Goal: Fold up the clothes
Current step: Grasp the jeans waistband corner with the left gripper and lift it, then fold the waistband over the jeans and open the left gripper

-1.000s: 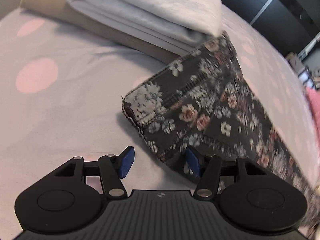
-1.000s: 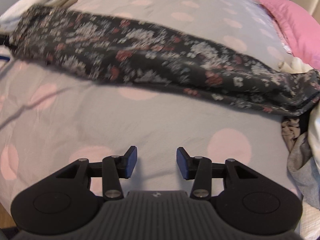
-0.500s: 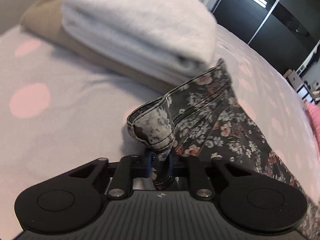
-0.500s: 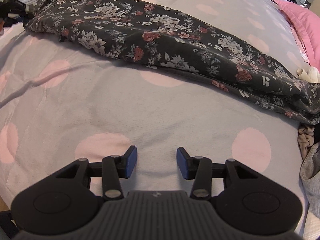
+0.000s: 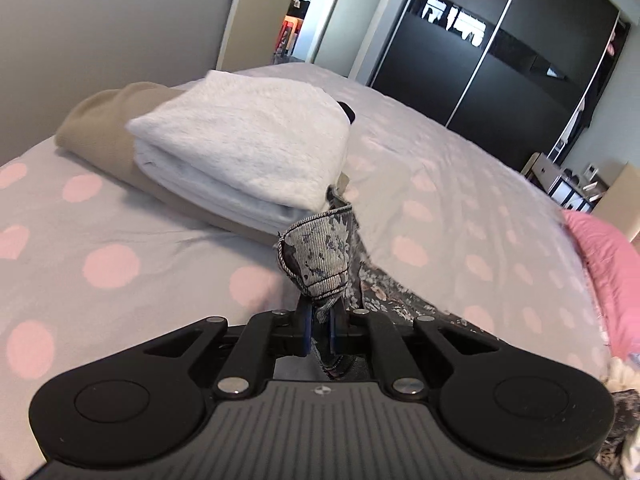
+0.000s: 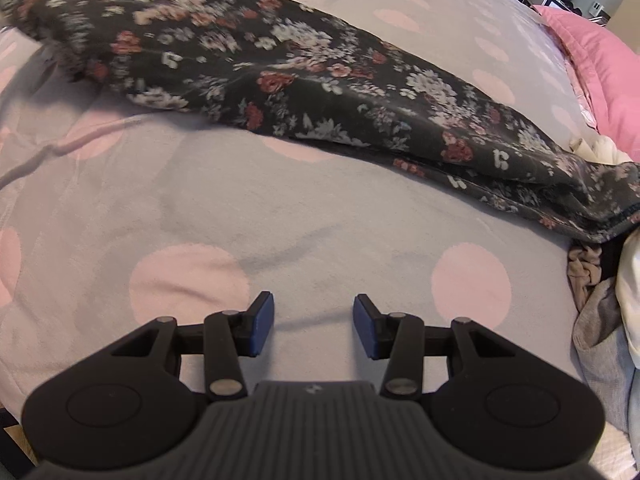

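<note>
Spreading across both views: a bed (image 6: 248,208) under a pale grey cover with pink dots, serving as the landmark for everything else. Lying along the far side of the bed in the right wrist view, stretching from upper left down to the right edge: a long dark floral garment (image 6: 304,80), blurred at its left end. Resting at the bed's far right edge: a pink pillow (image 6: 600,52). Bunching against the bed's right edge, just below the garment's lower end: loose unfolded clothes (image 6: 604,312) in beige, grey and white. Sitting on the bed's left part in the left wrist view: a folded white towel (image 5: 248,152) stacked on a folded beige cloth (image 5: 100,128). Standing beyond the bed's far end: a dark wardrobe (image 5: 500,68) with glossy doors. Rising above the bed, just right of the towel stack: the left gripper (image 5: 319,330), clamping tight on a hemmed corner of the floral garment, having just been closing on it, the fabric hanging away down to the right. Hovering over bare bed cover, nearer than the garment: the right gripper (image 6: 314,326), blue pads parted about halfway, gripping nothing.
</note>
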`<state>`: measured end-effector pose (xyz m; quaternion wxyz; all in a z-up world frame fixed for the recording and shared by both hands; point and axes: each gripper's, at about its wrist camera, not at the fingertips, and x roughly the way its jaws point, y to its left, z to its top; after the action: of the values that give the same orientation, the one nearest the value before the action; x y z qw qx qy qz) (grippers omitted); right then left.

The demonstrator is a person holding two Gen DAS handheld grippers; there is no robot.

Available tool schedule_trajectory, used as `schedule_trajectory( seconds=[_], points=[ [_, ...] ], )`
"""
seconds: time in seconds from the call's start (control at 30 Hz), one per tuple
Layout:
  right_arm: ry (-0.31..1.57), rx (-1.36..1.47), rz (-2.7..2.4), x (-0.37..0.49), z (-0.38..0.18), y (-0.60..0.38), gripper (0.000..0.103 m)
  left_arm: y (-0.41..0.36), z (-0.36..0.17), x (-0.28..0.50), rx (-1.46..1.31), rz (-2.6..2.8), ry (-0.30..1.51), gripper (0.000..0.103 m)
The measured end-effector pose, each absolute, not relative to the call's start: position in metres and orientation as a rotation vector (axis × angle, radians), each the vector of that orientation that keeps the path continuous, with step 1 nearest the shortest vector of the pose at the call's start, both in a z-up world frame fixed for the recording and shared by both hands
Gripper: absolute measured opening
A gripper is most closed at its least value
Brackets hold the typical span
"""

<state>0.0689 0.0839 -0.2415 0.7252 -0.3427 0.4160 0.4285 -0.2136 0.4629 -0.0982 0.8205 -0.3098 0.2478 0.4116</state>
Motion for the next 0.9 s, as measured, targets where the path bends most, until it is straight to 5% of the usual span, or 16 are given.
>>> schedule_trajectory(
  seconds=[0.43, 0.9],
  points=[
    [0.921, -0.688, 0.963, 0.063, -0.224, 0.076, 0.048, 0.523, -0.105, -0.347, -0.773, 1.261, 0.553, 0.006],
    [0.918, -0.629, 0.964, 0.057, -0.223, 0.074, 0.048, 0.538, -0.162, -0.369, -0.864, 1.409, 0.803, 0.015]
  ],
)
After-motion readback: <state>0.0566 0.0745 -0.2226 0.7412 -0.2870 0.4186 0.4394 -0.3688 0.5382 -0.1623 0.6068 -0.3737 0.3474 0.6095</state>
